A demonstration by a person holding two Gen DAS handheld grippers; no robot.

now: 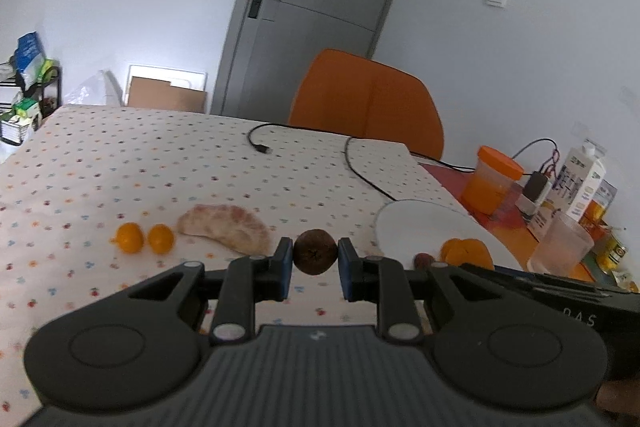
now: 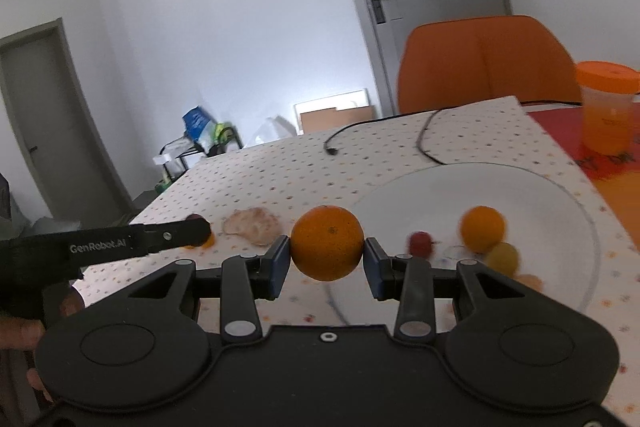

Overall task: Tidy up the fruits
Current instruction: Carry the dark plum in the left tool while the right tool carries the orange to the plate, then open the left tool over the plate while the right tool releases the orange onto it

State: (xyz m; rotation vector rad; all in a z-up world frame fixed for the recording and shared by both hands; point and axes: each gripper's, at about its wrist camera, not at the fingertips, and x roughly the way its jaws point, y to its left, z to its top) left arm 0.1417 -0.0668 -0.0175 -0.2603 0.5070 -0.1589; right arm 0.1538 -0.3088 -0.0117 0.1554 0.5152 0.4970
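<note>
My left gripper [image 1: 315, 259] is shut on a dark brown round fruit [image 1: 315, 251], held above the dotted tablecloth. My right gripper [image 2: 326, 259] is shut on a large orange [image 2: 327, 242] at the left rim of the white plate [image 2: 540, 195]. On the plate lie a smaller orange [image 2: 482, 229], a small red fruit [image 2: 420, 243] and a yellowish fruit [image 2: 502, 258]. In the left wrist view the plate [image 1: 416, 223] holds an orange [image 1: 466, 251]. Two small oranges [image 1: 130, 237] [image 1: 161, 238] and a pinkish peel [image 1: 228, 229] lie on the cloth.
A black cable [image 1: 352, 163] runs across the table's far side. An orange-lidded jar [image 1: 492, 179], a milk carton [image 1: 580, 183] and a clear cup [image 1: 560, 247] stand at the right. An orange chair [image 1: 368, 103] is behind the table. The left gripper's body [image 2: 120, 243] shows at left.
</note>
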